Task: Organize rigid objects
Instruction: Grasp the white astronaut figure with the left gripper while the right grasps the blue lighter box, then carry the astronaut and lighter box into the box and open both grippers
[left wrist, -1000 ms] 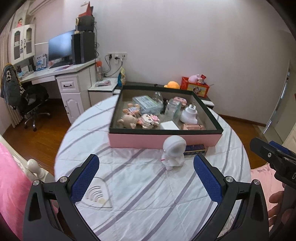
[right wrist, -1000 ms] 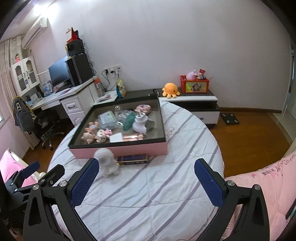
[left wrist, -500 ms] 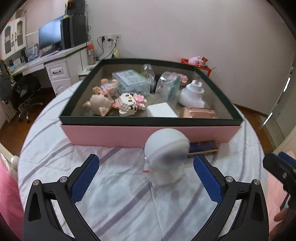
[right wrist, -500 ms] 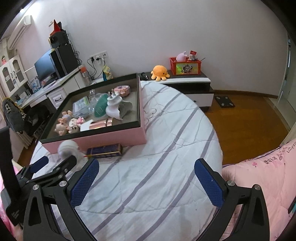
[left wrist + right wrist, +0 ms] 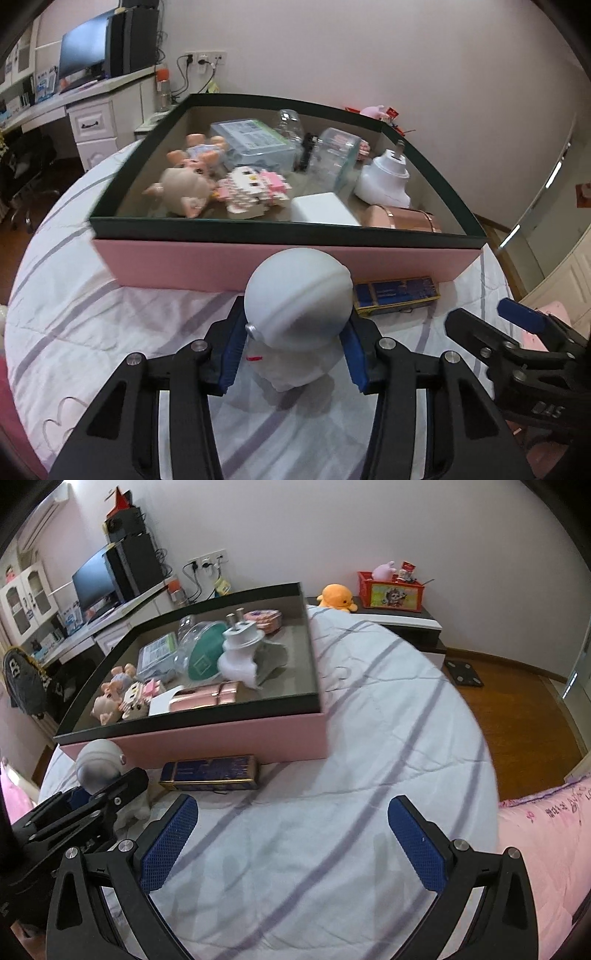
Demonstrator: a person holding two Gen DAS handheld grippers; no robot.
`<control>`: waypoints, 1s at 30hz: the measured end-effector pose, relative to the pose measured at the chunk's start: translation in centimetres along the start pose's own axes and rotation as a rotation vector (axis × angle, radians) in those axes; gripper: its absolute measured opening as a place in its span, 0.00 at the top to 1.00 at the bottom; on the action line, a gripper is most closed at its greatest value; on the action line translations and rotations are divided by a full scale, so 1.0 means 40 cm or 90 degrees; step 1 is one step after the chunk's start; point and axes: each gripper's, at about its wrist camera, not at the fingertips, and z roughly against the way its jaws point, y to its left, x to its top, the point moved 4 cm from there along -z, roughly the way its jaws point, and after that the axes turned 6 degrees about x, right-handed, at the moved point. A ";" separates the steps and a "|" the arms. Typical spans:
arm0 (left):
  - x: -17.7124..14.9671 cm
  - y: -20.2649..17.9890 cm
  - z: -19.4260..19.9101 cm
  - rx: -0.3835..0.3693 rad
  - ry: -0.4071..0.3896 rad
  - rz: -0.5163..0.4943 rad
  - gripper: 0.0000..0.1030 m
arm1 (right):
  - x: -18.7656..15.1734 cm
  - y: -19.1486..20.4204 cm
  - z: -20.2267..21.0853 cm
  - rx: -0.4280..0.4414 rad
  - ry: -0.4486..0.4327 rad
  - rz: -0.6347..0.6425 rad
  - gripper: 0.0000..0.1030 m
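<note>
A white astronaut figurine [image 5: 295, 314] stands on the striped bedspread in front of a pink box [image 5: 280, 264]. My left gripper [image 5: 293, 354] is shut on the figurine's body, below its round head. It also shows in the right wrist view [image 5: 98, 768], held by the left gripper [image 5: 107, 801]. A blue and gold flat box [image 5: 397, 295] lies beside it against the pink box; it shows in the right wrist view too [image 5: 210, 771]. My right gripper [image 5: 291, 845] is open and empty above the bedspread, and appears in the left wrist view [image 5: 517, 332].
The pink box [image 5: 221, 738] holds several toys, a white plug-shaped item [image 5: 386, 181], a rose-gold case [image 5: 400, 219] and clear containers. A desk with a monitor [image 5: 85, 51] is at the back left. A low cabinet with an orange plush [image 5: 338, 598] stands behind the bed.
My left gripper moved forward to the astronaut figurine and closed on it. My right gripper moved down and left, closer to the bedspread.
</note>
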 end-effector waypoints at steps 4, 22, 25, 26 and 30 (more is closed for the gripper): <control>-0.001 0.046 0.024 0.026 -0.008 0.000 0.54 | 0.007 0.043 -0.043 0.009 0.015 0.018 0.00; -0.011 0.101 0.047 0.027 -0.011 0.016 0.54 | 0.003 0.106 -0.097 -0.010 0.011 0.047 0.19; -0.011 0.100 0.061 0.026 -0.017 0.017 0.54 | -0.014 0.095 -0.064 0.003 0.005 0.042 0.19; -0.010 0.100 0.065 0.025 -0.019 0.016 0.54 | -0.017 0.092 -0.052 0.007 0.003 0.042 0.19; -0.005 0.101 0.088 0.024 -0.029 0.015 0.54 | -0.022 0.084 -0.009 0.019 -0.007 0.037 0.19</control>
